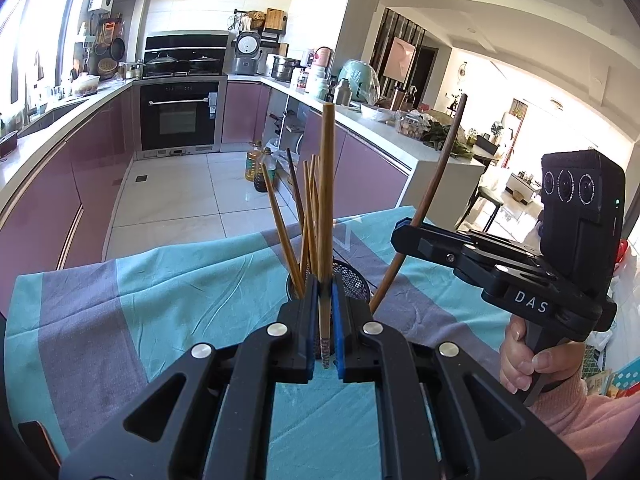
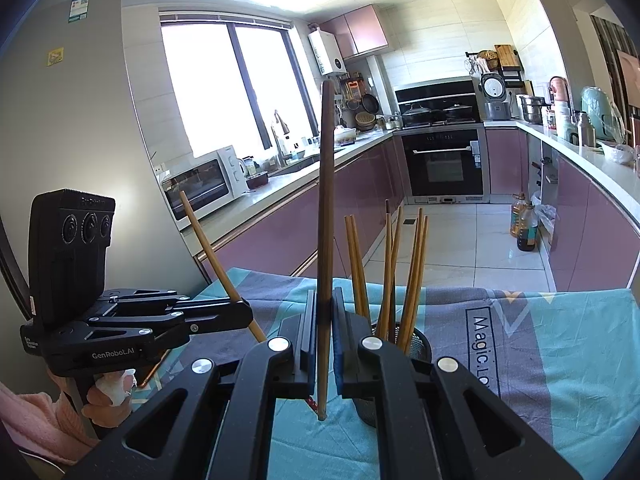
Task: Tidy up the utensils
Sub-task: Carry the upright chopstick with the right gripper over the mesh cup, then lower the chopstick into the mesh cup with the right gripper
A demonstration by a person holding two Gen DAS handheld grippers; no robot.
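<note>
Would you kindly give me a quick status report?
Left hand-held gripper shut on light chopstick. Right hand-held gripper shut on dark chopstick. Mesh holder close ahead, unobstructed.

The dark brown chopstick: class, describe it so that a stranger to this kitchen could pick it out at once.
Start at the teal and grey cloth over the table, then find the black mesh holder full of pale chopsticks. Just beside it, the right gripper pinches the dark brown chopstick upright; it is darker and thicker-looking than all the others.
</note>
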